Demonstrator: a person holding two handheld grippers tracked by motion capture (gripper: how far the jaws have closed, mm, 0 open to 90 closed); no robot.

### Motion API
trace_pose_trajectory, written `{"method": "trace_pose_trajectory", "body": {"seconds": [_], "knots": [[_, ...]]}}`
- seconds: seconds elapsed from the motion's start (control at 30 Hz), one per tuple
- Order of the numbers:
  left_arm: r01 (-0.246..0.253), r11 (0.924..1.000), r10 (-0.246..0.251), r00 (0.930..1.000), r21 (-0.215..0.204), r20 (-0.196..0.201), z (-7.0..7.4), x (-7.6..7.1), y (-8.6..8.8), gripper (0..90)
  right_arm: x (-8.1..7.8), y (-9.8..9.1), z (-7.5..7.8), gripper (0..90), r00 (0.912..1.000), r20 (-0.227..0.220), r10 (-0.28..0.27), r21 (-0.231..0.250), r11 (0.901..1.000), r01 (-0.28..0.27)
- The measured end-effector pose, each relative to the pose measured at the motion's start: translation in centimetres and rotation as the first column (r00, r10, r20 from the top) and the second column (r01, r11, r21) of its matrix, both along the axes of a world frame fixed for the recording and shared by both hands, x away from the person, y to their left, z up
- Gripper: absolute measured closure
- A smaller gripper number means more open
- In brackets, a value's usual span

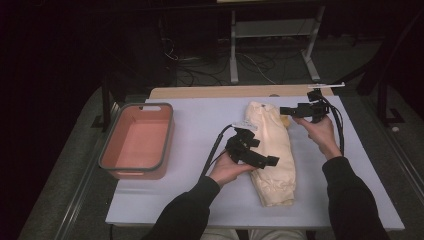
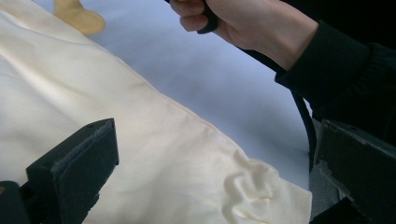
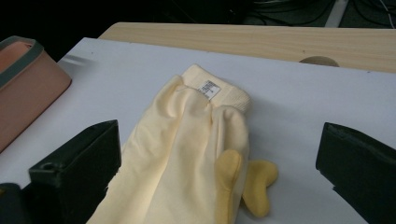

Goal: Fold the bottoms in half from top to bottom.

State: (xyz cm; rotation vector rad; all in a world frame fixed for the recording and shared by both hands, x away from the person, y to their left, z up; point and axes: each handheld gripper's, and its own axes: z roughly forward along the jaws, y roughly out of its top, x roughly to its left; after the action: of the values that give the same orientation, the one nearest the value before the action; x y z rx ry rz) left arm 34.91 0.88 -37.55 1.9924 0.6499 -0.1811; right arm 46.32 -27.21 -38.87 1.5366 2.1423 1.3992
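Observation:
A pale cream garment (image 1: 276,175) lies folded lengthwise in the middle of the white table (image 1: 200,190), its ribbed collar with a small label (image 3: 209,88) at the far end. A darker yellow flap (image 3: 259,184) sticks out on its right side near the collar. My left gripper (image 1: 270,161) hovers over the garment's left edge, jaws wide apart with cream cloth (image 2: 93,84) and a ribbed cuff (image 2: 280,200) below them, not pinched. My right gripper (image 1: 284,111) sits by the collar end, pointing left, jaws open over the garment (image 3: 187,135) with nothing held.
A salmon basin (image 1: 136,140) with a grey rim stands at the table's left and looks empty. A wooden strip (image 1: 225,92) runs along the far edge. A white metal stand (image 1: 272,30) and cables lie on the dark floor beyond. The right hand (image 2: 243,23) is close to the left gripper.

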Motion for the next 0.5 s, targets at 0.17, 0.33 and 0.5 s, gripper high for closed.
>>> {"method": "trace_pose_trajectory", "body": {"seconds": [0.17, 0.33, 0.5], "knots": [[-0.003, 0.9999, 0.003, 0.9999, 0.015, 0.015, 0.7, 0.5, 0.4, 0.0, 0.0, 0.1, 0.0, 0.1, 0.9999, -0.005, 0.013, -0.002, 0.9999, -0.013], [-0.010, 0.9997, 0.009, 0.9995, 0.023, 0.031, 1.2, 1.1, 0.9, 0.0, 0.0, 0.2, 0.1, 0.1, 0.9998, -0.004, 0.019, -0.003, 0.9998, -0.019], [-0.013, 0.9993, 0.012, 0.9990, 0.035, 0.044, 1.8, 1.6, 1.3, 0.0, 0.0, 0.4, 0.0, 0.1, 0.9995, -0.010, 0.029, -0.011, 0.9995, -0.029]]}}
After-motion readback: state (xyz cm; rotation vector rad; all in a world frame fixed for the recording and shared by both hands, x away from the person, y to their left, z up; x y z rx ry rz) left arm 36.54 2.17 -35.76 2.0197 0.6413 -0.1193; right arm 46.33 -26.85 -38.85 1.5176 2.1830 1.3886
